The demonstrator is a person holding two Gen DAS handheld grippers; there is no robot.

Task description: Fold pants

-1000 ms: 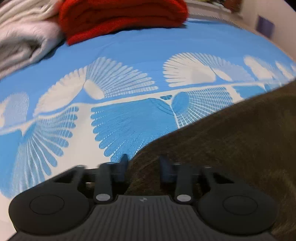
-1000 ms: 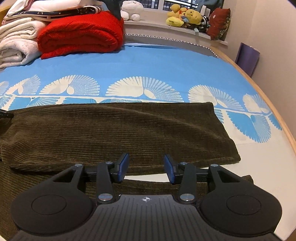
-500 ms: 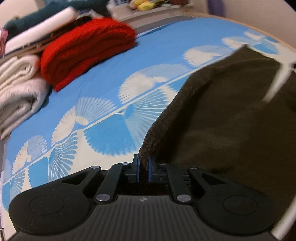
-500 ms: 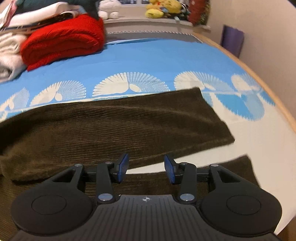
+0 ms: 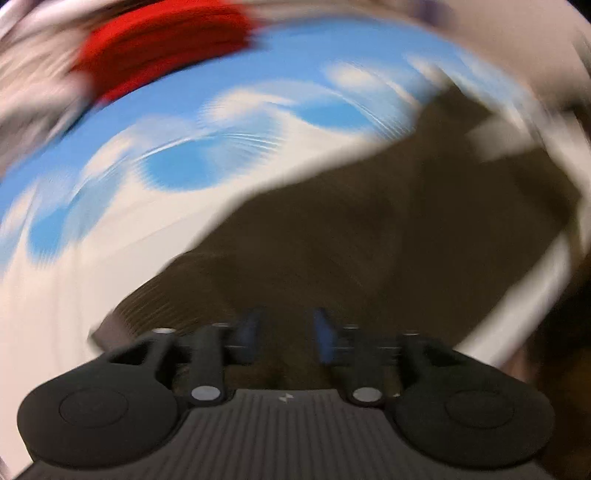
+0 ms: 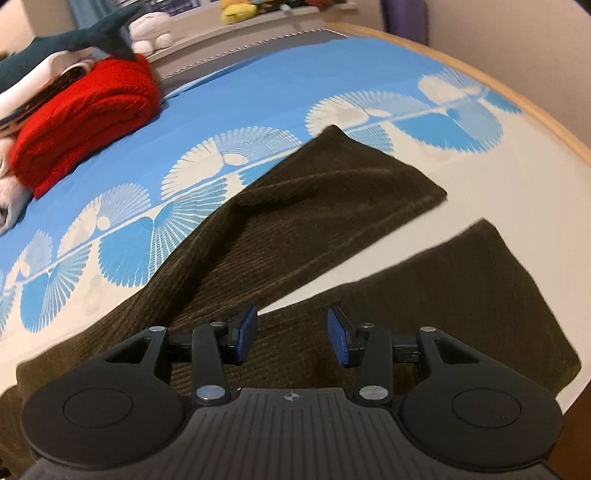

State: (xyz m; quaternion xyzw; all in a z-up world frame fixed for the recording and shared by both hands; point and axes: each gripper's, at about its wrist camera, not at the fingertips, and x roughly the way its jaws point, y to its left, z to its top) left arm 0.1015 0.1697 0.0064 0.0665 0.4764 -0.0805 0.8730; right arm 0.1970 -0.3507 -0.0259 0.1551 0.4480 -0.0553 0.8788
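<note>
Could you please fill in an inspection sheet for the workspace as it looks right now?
Surface: bed with a blue sheet printed with white fans.
Job's things: dark brown corduroy pants, legs spread apart in a V, not yet folded together.
Clutter: red blanket folded at the far corner, on a stack of pale bedding; a stuffed shark on top.
Grippers: left gripper jaws apart over the pants, having just been opening, nothing between them; right gripper jaws apart above the pants, holding nothing.
Cables: nothing seen.
Surroundings: ledge with soft toys behind the bed; plain wall at the right.
</note>
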